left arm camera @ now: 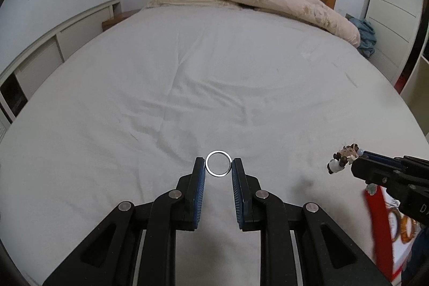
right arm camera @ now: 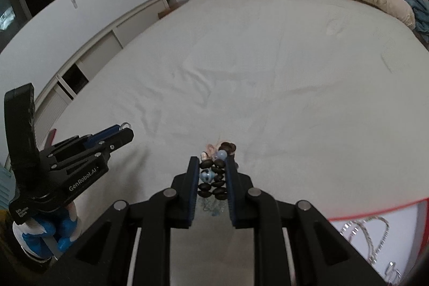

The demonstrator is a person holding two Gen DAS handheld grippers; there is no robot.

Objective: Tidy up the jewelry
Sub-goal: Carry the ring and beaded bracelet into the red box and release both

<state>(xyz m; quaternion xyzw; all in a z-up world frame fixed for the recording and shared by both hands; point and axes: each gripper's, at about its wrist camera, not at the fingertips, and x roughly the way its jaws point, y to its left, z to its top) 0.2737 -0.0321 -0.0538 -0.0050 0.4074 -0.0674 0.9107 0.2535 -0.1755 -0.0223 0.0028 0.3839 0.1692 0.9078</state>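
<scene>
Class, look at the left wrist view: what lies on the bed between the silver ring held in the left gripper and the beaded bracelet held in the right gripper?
Nothing: in the left wrist view only bare white sheet lies between silver ring and beaded bracelet.

Dim, soft light; fisheye-warped, dark-vignetted edges.

Thin silver ring (left arm camera: 218, 163) pinched upright above sheet; dark beaded bracelet (right arm camera: 214, 180) clamped likewise.

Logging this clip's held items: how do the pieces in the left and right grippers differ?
The left gripper pinches one plain silver ring; the right gripper clamps a beaded bracelet. The ring is thin, open metal; the bracelet is bulky, with dark beads and pale charms. Both are held above the white bed.
</scene>
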